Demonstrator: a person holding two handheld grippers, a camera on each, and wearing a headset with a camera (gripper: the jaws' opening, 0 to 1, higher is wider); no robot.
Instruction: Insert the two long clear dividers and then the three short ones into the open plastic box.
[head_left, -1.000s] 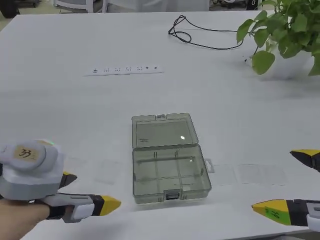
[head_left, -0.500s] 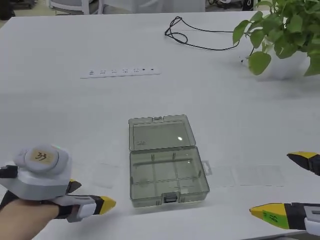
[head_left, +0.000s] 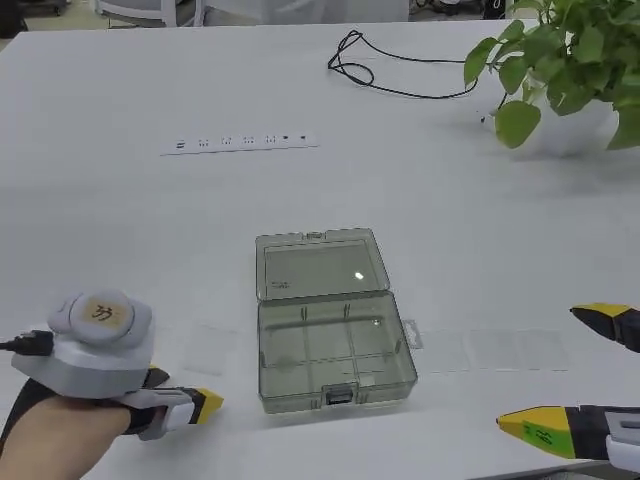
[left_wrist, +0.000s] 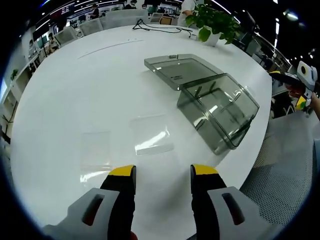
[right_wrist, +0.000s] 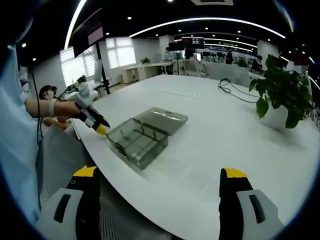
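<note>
Two clear sheets, likely dividers, just ahead of wide-open empty left gripper; box beyond; right gripper also wide.

One open box lies near the worktop's front edge, with two clear dividers to its left and what look like two more sheets to its right. Toward the far edge are one power strip, one cable and one plant.

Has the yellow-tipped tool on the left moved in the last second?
Yes, slightly. In the head view the left tool has drawn back leftward from the plastic box; the gap to the box's near left corner is wider.
</note>
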